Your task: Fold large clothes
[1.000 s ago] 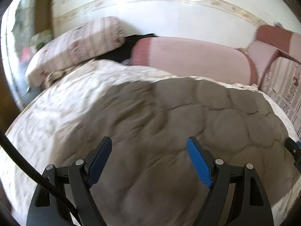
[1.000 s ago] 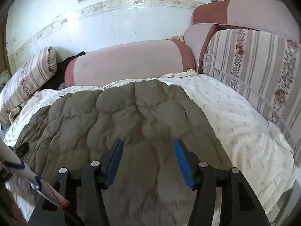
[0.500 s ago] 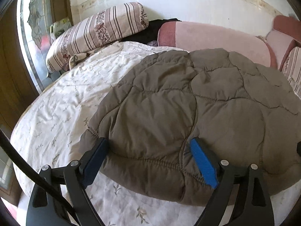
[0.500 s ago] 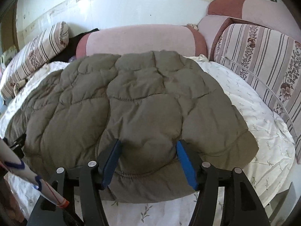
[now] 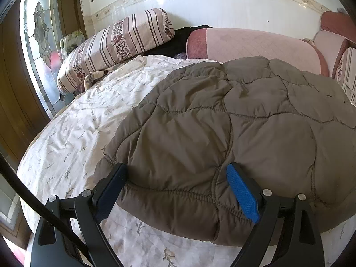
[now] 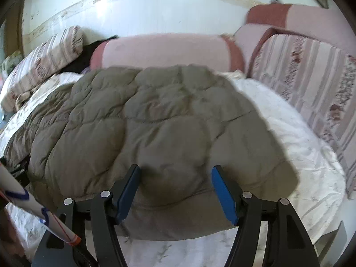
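Quilted jacket [image 5: 233, 138], olive, spread on floral bedsheet [image 5: 84, 129]. Left gripper [image 5: 175, 189] and right gripper [image 6: 175, 189]: both spread wide, apparently straddling its hem. Striped pillow [image 5: 115, 44], pink bolster [image 5: 251, 49] behind.

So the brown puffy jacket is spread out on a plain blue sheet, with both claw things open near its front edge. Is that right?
Not quite: the sheet is not plain blue. The left wrist view shows it white with a small floral print. The rest holds: the brown puffy jacket lies spread on it, and the left gripper and right gripper are both open at its near edge.
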{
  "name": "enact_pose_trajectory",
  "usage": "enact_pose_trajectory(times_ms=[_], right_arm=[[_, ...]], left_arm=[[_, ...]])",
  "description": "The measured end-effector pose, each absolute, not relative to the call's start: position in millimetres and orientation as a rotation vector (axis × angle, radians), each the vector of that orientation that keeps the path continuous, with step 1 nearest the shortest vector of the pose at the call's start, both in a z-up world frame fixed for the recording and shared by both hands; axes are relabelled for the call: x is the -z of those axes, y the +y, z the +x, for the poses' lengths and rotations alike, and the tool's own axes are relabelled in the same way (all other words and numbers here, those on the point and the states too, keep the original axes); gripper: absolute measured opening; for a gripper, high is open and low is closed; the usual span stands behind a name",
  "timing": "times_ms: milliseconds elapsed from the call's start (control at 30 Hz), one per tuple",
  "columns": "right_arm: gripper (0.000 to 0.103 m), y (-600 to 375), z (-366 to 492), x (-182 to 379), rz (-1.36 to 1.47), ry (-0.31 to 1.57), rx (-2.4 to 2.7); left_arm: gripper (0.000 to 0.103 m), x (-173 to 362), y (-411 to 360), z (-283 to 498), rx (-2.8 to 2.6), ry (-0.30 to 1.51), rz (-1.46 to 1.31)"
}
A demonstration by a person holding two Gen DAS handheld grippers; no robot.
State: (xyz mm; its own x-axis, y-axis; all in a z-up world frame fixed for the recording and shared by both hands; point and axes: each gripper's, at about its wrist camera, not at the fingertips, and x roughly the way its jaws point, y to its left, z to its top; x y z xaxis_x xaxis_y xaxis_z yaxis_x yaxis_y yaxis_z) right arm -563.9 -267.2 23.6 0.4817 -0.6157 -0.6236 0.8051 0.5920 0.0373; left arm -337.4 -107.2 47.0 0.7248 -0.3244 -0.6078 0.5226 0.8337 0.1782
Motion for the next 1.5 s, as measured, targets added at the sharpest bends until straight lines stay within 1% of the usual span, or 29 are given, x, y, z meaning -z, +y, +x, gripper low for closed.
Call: enact_pose_trajectory(times_ms=[167,333,400,533,767,1033,1167,1233,1300,1400,1433,1500], right_arm=[[0.071,-291.2,-602.5,-35.4,0.422,0.512,1.034],[0.071,-319.4,-626.2,-18.3,0.591,0.554,1.07],[0.071,-323.1,-625.1,-12.0,0.603,0.592,1.055],[0.072,-318.4,-623.2,-13.6,0.569,0.598,1.063],[0.072,-288.1,-615.6,-39.4,0.401,0.481,1.059],[0.072,-268.5,-595.9,-43.1,0.336,0.49,0.972],[0.072,-245.8,-601.6,-59.3,0.32,0.475,0.942],[0.074,-225.3,-613.2,-74.2,0.34,0.45,0.903],[0.081,-205.0,-622.4,-89.9,0.319,0.428,0.877],[0.086,-170.1,-644.5,-126.1,0.266,0.373,0.84],[0.088,-162.5,-651.6,-136.0,0.26,0.354,0.831],[0.094,-146.0,-672.5,-161.1,0.246,0.296,0.817]], left_arm=[[0.091,-47.0,-107.3,-337.5,0.48,0.594,0.355],[0.091,-47.6,-107.4,-337.7,0.474,0.591,0.356],[0.091,-47.8,-107.4,-337.9,0.473,0.589,0.357],[0.091,-48.4,-107.4,-337.8,0.473,0.587,0.359],[0.091,-52.4,-107.6,-342.1,0.475,0.568,0.35],[0.091,-64.0,-98.3,-349.3,0.49,0.545,0.311],[0.091,-84.5,-81.0,-374.5,0.509,0.476,0.287],[0.091,-101.0,-64.9,-394.1,0.546,0.433,0.269],[0.091,-118.1,-50.0,-411.7,0.58,0.401,0.252],[0.091,-152.4,-25.7,-439.0,0.634,0.36,0.228],[0.091,-162.7,-19.1,-445.9,0.646,0.35,0.217],[0.096,-188.9,-2.2,-462.7,0.657,0.317,0.191]])
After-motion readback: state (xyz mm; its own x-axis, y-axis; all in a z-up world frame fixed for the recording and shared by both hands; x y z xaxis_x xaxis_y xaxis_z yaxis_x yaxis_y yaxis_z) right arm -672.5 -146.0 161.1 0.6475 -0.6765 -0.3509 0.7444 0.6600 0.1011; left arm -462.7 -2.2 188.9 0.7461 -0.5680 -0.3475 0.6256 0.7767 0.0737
